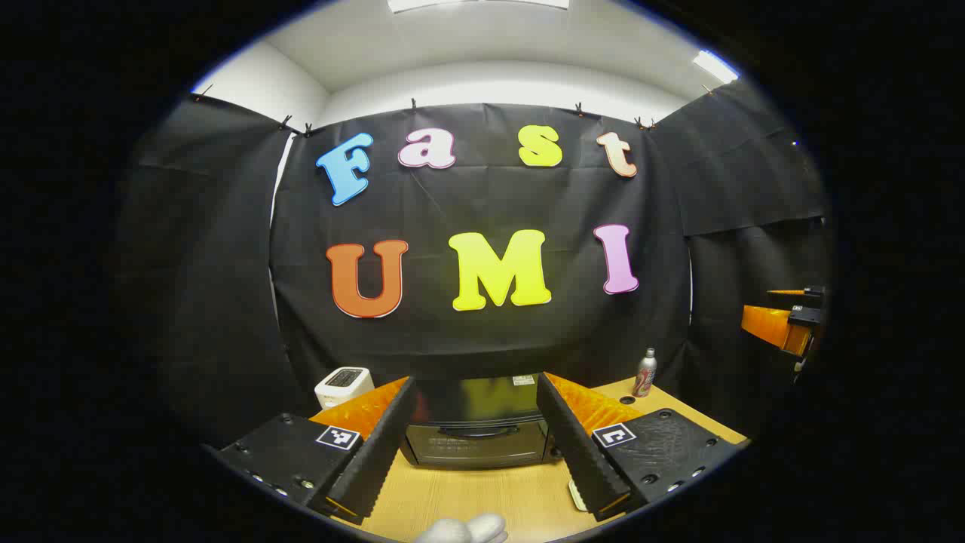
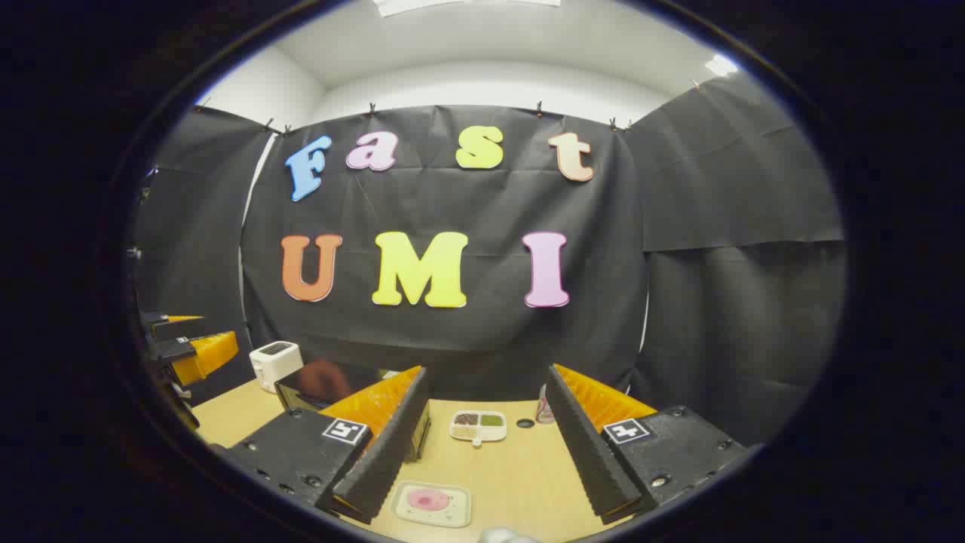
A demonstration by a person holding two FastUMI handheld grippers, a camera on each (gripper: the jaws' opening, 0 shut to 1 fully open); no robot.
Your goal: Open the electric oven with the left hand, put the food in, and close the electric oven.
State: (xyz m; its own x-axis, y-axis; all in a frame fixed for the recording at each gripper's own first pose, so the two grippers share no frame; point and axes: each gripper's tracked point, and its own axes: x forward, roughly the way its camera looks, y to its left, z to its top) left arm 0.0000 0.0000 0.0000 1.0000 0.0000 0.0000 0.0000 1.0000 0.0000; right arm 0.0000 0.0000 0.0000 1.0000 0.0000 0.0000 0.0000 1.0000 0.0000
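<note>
The black electric oven (image 1: 479, 445) stands on the wooden table straight ahead of my left gripper (image 1: 476, 381). Its door is closed, with the bar handle (image 1: 479, 431) across the top of the door. The left gripper is open and holds nothing, hanging above and in front of the oven. My right gripper (image 2: 486, 371) is open too, with nothing in it. Below it lies a pale tray (image 2: 403, 513) with a round pink food item (image 2: 428, 499). The oven (image 2: 313, 388) shows at the left of the right gripper view, partly behind a finger.
A white toaster (image 1: 343, 386) stands left of the oven and a can (image 1: 645, 372) at the back right. A divided white dish (image 2: 478, 426) with dark and green fillings sits mid-table. White rounded lumps (image 1: 464, 530) lie at the near edge. Black cloth walls surround the table.
</note>
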